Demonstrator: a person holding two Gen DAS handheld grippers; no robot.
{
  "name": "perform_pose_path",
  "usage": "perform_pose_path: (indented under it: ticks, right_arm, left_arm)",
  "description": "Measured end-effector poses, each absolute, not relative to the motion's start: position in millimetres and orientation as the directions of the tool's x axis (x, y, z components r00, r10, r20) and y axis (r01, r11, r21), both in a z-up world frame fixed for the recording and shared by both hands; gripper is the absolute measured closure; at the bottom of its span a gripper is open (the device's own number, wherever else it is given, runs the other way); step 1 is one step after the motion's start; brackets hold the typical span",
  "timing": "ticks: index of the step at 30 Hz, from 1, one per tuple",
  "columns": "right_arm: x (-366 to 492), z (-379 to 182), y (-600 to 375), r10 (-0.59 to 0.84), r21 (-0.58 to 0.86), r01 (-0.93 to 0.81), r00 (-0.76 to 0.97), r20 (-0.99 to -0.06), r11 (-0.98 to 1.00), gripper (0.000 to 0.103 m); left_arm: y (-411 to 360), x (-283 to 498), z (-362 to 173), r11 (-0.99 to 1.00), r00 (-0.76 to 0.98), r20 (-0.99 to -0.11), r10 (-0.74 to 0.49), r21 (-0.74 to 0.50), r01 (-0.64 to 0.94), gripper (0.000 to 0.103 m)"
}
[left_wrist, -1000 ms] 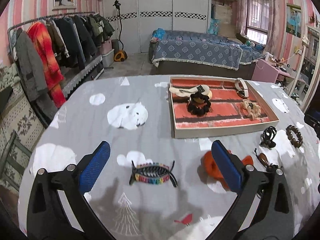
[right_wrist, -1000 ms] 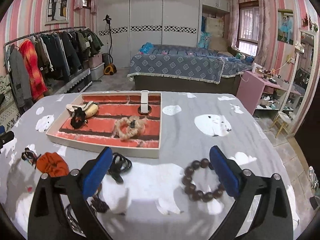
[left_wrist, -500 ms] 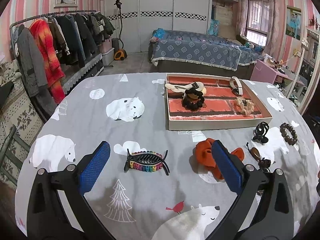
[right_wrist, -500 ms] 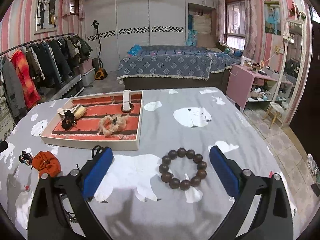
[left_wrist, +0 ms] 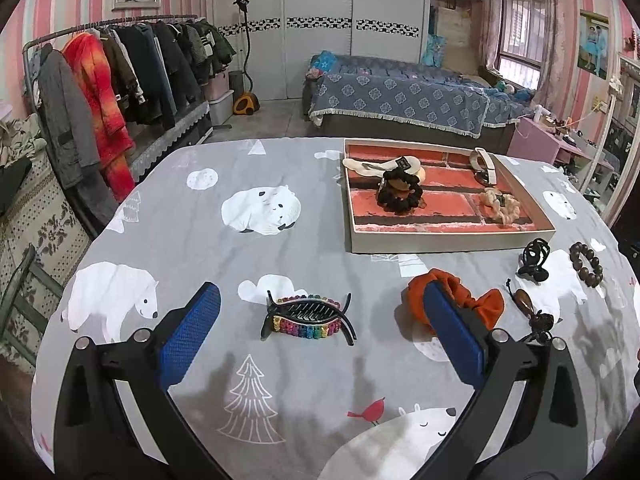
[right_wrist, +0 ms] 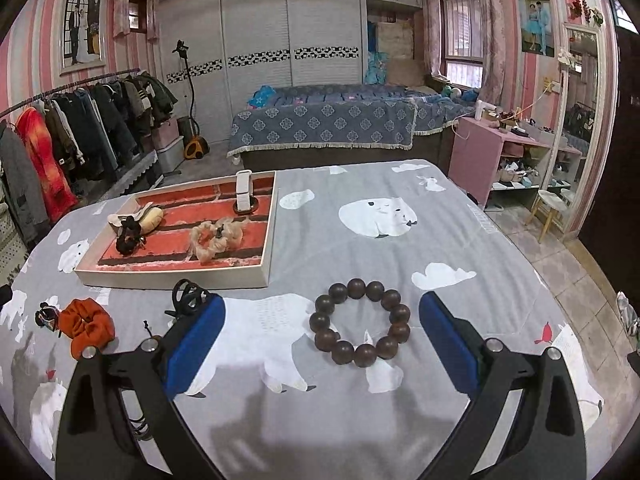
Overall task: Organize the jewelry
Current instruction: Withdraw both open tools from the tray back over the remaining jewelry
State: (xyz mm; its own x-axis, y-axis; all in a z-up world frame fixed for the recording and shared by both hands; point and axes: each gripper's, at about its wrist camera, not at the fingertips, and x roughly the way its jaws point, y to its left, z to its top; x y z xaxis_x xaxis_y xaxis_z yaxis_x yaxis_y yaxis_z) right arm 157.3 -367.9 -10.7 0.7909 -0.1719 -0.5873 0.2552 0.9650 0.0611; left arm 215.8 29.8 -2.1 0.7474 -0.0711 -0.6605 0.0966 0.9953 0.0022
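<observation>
No writing reads; spread left tongs [left_wrist: 320, 336] frame a rainbow hair claw [left_wrist: 308, 319], spread right tongs [right_wrist: 320, 340] a bead bracelet [right_wrist: 361, 327].

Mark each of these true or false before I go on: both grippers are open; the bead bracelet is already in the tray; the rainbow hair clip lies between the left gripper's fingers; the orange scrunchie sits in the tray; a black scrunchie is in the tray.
1. Both grippers are open. True: the left gripper and the right gripper both stand wide apart and hold nothing.
2. The bead bracelet is in the tray. False: it lies on the tablecloth outside the tray, between the right gripper's fingers.
3. The rainbow hair clip lies between the left gripper's fingers. True, untouched on the cloth.
4. The orange scrunchie sits in the tray. False: it lies on the cloth in front of the tray.
5. A black scrunchie is in the tray. True.
</observation>
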Motion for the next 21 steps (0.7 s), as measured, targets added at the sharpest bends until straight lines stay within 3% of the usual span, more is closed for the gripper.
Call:
perform_pose_path:
  ticks: [21]
  right_arm:
    - [161.0,-13.8,-375.3,-0.184,0.046,0.262,0.783,-0.595,0.964,0.008]
  left_arm:
    - [23.2,214.0,-4.4,0.995,0.745,-0.663,-0.076,0.002,0.104,0.005]
